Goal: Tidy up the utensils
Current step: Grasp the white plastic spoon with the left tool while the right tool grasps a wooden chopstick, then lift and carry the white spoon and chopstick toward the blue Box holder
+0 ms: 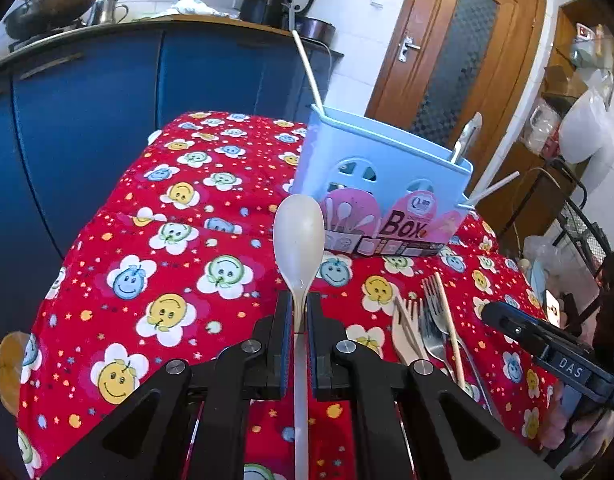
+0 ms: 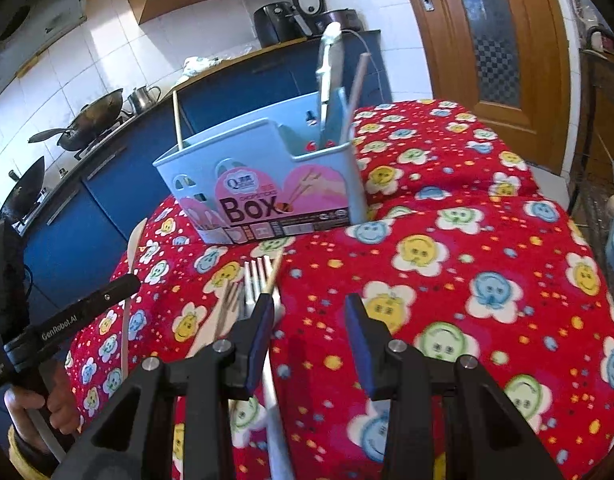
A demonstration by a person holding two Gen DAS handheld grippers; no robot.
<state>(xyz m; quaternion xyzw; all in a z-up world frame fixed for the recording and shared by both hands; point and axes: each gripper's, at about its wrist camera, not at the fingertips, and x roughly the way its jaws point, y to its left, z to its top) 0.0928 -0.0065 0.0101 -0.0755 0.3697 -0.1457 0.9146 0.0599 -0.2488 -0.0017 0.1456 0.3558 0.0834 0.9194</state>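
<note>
My left gripper [image 1: 299,312] is shut on the neck of a white spoon [image 1: 299,236], bowl pointing forward, held above the red smiley tablecloth [image 1: 147,248] just short of the light blue utensil box [image 1: 381,184]. The box [image 2: 263,176] holds a knife [image 2: 329,68] and chopsticks [image 2: 357,80]. Forks and a wooden chopstick [image 1: 427,332] lie on the cloth to the right of my left gripper. My right gripper [image 2: 311,320] is open and empty, its left finger over the forks [image 2: 255,276]. The left gripper with the spoon also shows in the right wrist view [image 2: 107,296].
Blue kitchen cabinets [image 1: 87,120] with woks and a kettle on the counter stand behind the table. A wooden door [image 1: 455,52] is at the back right. Shelves and bags [image 1: 579,128] crowd the right side.
</note>
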